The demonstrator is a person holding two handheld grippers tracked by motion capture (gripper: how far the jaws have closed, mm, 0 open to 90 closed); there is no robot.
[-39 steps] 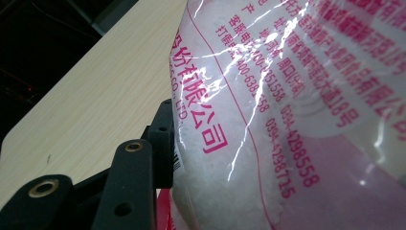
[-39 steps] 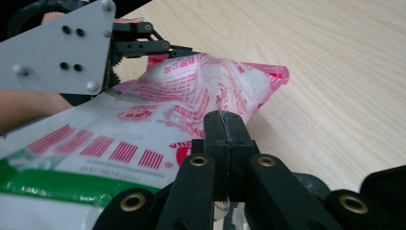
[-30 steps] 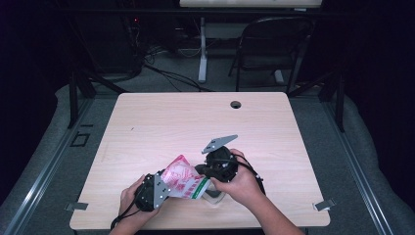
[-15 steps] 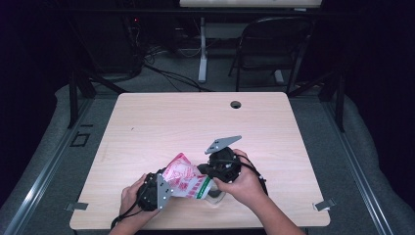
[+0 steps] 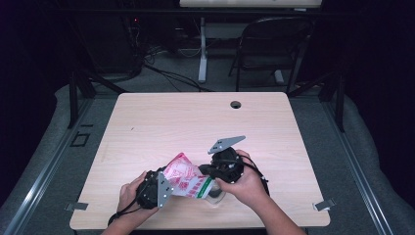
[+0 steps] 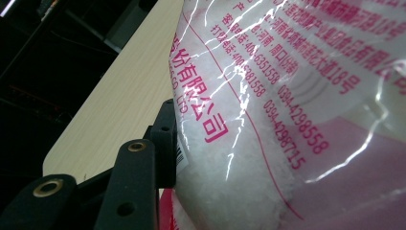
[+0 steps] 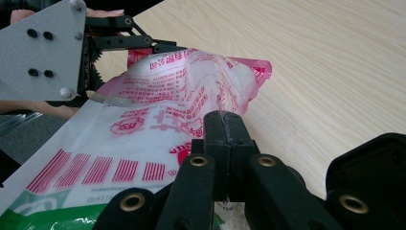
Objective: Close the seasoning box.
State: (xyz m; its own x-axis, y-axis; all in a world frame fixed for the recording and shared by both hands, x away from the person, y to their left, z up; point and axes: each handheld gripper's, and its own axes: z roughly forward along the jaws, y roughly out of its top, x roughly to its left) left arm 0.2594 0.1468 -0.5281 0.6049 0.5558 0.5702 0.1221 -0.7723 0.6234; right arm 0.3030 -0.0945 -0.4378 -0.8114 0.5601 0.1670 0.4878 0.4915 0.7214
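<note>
in the left gripper view my second finger is hidden behind the bag, so only one black finger presses its side, yet my left gripper is clamped on the bag's near end. my right gripper has its fingers pinched tight on the bag's green-edged end, with something under that end i cannot make out. the bag hangs between both grippers just above the table, near its front edge. compared with a second ago, the bag lies flatter and lower, my right gripper closer to the front edge. red chinese print and "0394-4298558" read clearly.
</note>
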